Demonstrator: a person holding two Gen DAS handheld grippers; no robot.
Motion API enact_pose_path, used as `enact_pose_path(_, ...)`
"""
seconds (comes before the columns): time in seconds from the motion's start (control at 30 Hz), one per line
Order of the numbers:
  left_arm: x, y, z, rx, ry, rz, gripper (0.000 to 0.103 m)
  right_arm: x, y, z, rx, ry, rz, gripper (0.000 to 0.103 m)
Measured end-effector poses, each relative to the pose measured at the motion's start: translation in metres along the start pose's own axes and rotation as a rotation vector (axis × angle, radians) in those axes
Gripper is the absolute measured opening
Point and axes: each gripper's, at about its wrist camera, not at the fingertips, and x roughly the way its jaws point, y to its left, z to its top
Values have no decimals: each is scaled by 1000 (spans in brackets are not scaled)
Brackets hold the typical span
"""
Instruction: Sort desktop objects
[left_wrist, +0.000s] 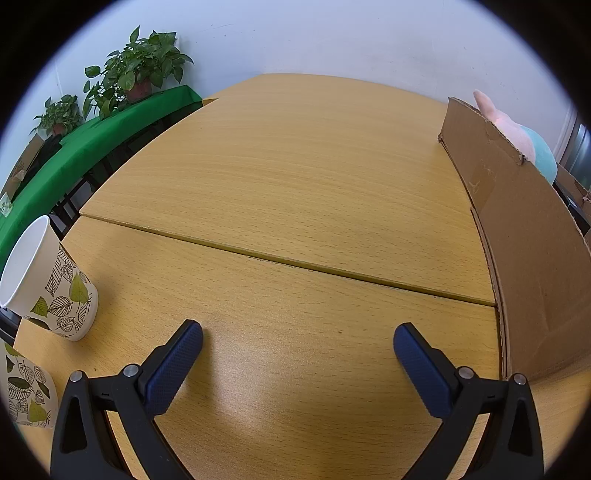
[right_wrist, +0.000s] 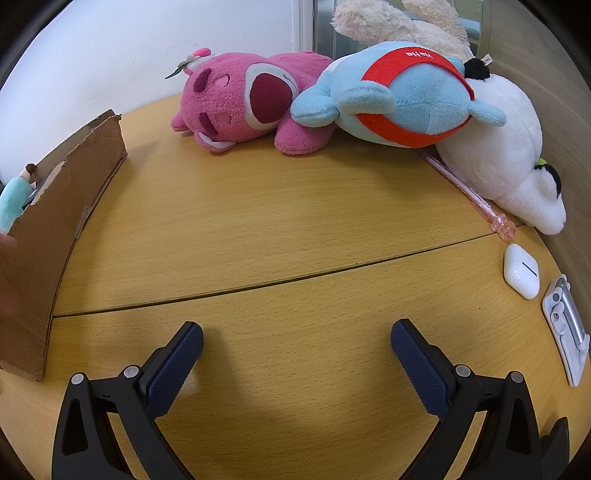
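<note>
My left gripper (left_wrist: 297, 341) is open and empty over the wooden table (left_wrist: 280, 177). Two leaf-print paper cups stand at its left: one (left_wrist: 51, 288) ahead, one (left_wrist: 27, 395) nearer. A cardboard box (left_wrist: 524, 236) stands at its right, with a pink and teal plush (left_wrist: 524, 136) inside. My right gripper (right_wrist: 297, 341) is open and empty. Ahead of it lie a pink bear plush (right_wrist: 243, 101), a blue and red plush (right_wrist: 402, 96), a white plush (right_wrist: 506, 155), a pink pen (right_wrist: 469, 192), a white earbud case (right_wrist: 521, 270) and a silver clip-like item (right_wrist: 567, 328).
The cardboard box (right_wrist: 48, 221) is at the right gripper's left. A cream plush (right_wrist: 399, 22) lies behind the blue one. A green-covered table (left_wrist: 85, 147) with potted plants (left_wrist: 136, 70) stands beyond the left edge. A seam (left_wrist: 280, 258) crosses the tabletop.
</note>
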Motion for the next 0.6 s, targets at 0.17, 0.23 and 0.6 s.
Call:
enact_pose_path(0.17, 1, -1, 0, 2, -1, -2, 103, 3, 3, 2, 0, 0, 1, 103)
enact_pose_path(0.23, 1, -1, 0, 3, -1, -3, 103, 3, 2, 2, 1, 1, 0, 103)
enact_pose_path(0.6, 4, -4, 1, 6, -1, -5, 103, 6, 7, 4, 1, 2, 0, 103)
